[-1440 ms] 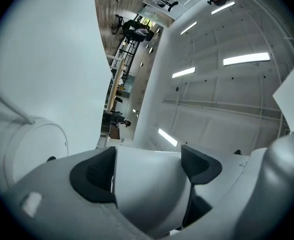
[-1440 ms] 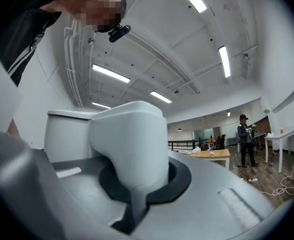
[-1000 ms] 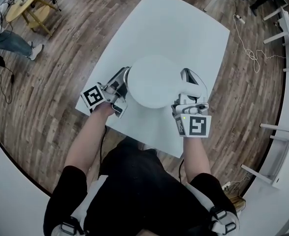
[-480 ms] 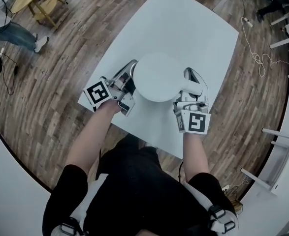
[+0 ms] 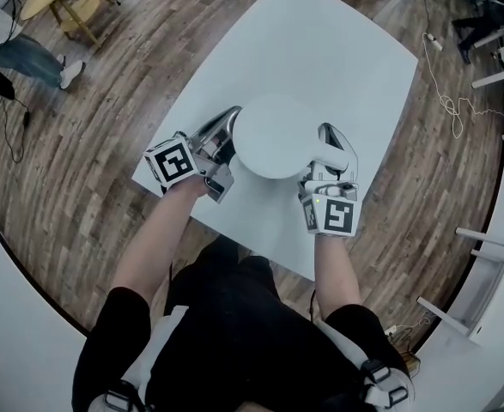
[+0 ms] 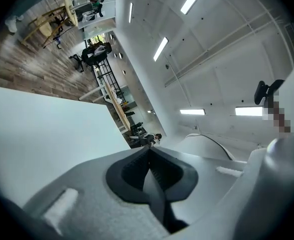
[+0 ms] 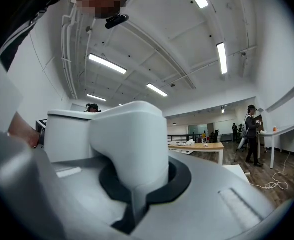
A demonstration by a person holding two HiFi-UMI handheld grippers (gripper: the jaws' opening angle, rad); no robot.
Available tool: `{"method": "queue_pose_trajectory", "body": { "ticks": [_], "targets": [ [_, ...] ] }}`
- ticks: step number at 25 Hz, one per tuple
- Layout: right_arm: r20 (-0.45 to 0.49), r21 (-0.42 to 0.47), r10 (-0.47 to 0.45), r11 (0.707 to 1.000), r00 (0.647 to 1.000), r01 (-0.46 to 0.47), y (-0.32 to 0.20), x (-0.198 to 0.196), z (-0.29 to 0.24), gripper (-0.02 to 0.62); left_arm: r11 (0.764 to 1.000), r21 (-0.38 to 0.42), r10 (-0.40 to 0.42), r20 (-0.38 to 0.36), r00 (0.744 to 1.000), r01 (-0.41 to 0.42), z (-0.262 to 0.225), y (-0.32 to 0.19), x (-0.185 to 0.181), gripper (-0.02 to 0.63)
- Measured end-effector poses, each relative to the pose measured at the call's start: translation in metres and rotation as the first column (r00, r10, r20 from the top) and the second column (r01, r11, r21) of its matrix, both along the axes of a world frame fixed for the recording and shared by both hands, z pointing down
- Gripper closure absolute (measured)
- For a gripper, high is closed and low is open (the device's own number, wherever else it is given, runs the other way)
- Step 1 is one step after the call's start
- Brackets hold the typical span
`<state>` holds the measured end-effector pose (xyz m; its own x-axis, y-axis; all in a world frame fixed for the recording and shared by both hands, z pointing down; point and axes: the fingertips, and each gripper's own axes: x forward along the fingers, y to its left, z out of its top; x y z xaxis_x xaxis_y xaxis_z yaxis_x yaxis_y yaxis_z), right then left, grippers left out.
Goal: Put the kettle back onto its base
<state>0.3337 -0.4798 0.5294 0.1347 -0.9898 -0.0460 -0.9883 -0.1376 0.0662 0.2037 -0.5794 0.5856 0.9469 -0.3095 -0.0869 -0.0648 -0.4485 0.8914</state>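
Observation:
A white kettle [image 5: 276, 136], seen from above as a round lid, stands over the white table [image 5: 337, 50]; its base is hidden from the head view. My right gripper [image 5: 329, 163] is shut on the kettle's handle [image 5: 334, 144]. In the right gripper view the handle [image 7: 131, 139] fills the jaws of that gripper [image 7: 136, 196], with the kettle body [image 7: 66, 134] behind it. My left gripper [image 5: 227, 122] lies close against the kettle's left side. Its jaws [image 6: 154, 184] are shut with nothing between them.
The table's near edge [image 5: 234, 239] lies just in front of the person's body. Wooden floor surrounds the table. Wooden stools [image 5: 58, 3] and a seated person [image 5: 15, 54] are at the far left; a cable [image 5: 445, 93] and white benches [image 5: 483, 273] at the right.
The left gripper's jaws have closed on nothing beside the kettle. The kettle, held by the right gripper, has sunk towards the table and looks smaller from above.

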Motion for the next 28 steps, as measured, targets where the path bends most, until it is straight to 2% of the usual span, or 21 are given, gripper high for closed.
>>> {"method": "queue_pose_trajectory", "body": {
  "ticks": [6, 16, 25, 28],
  "targets": [
    [0.019, -0.004, -0.005, 1.0, 1.0, 0.005, 0.001, -0.001, 0.003, 0.592, 0.997, 0.072, -0.014, 0.035, 0.999, 0.011, -0.005, -0.003, -0.002, 0.607],
    [0.032, -0.024, -0.02, 0.999, 0.999, 0.021, 0.001, -0.001, 0.007, 0.594, 0.993, 0.118, -0.019, -0.007, 1.0, 0.019, -0.009, -0.002, -0.003, 0.607],
    [0.042, -0.028, 0.001, 1.0, 0.999, 0.0, 0.002, 0.003, 0.022, 0.592, 0.993, 0.118, -0.022, -0.003, 1.0, 0.023, 0.003, 0.0, -0.003, 0.607],
    [0.048, -0.046, 0.027, 0.999, 0.998, -0.025, 0.002, 0.006, 0.027, 0.592, 0.996, 0.061, -0.061, -0.042, 0.997, 0.064, 0.008, -0.004, -0.007, 0.607]
  ]
}}
